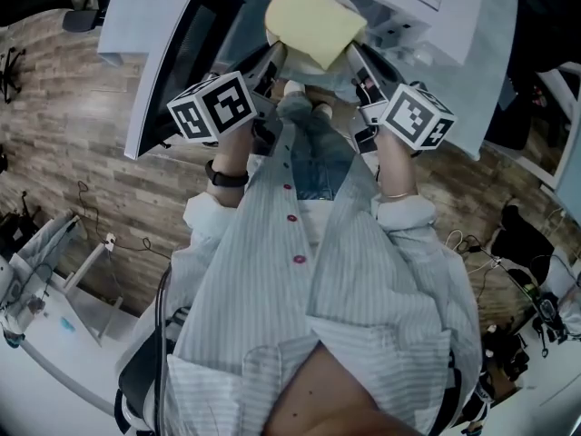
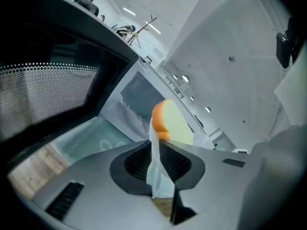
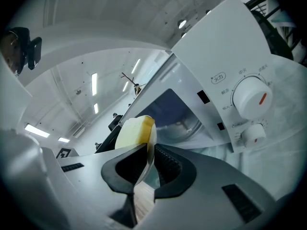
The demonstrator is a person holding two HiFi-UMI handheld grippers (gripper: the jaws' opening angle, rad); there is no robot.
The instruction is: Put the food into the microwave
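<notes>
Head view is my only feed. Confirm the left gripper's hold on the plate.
Observer: The left gripper view shows the left gripper with its jaws shut on the plate at the rim, with the bread just beyond.
Operator: Now check the right one.
Observer: In its own view, the right gripper has its jaws shut on the plate's rim too.
Operator: Report the opening ahead.
Observer: The right gripper view looks past the bread into the microwave cavity, which is open straight ahead.
</notes>
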